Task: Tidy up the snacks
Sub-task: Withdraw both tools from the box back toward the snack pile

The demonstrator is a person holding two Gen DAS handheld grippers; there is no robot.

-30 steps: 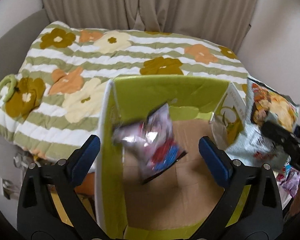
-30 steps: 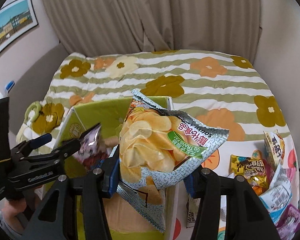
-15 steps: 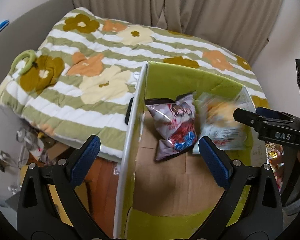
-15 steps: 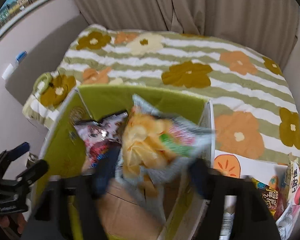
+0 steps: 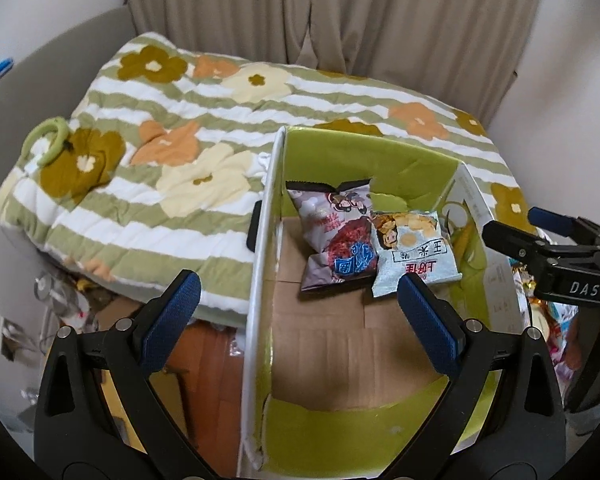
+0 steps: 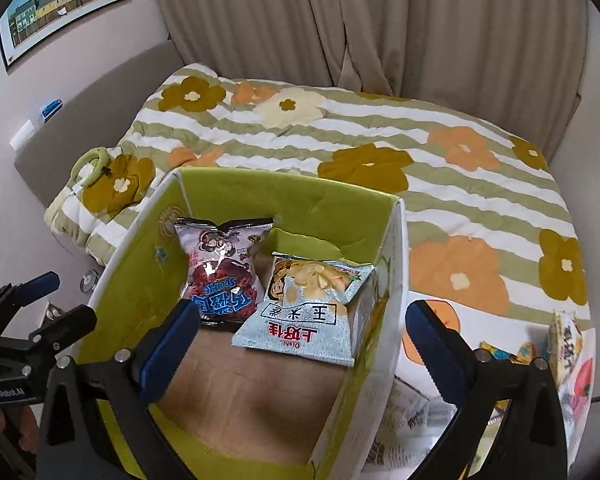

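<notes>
Right tool (image 6: 302, 334) opening wide, empty, above chip bag (image 6: 304, 312) in box (image 6: 392, 280)

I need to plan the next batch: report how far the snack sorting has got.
Done: two bags lie in the box, a pink bag and a chip bag beside it. In hand: nothing; the right tool is opening with nothing between its pads, and the left tool is open and empty. Left: loose snacks outside the box on the right.
</notes>
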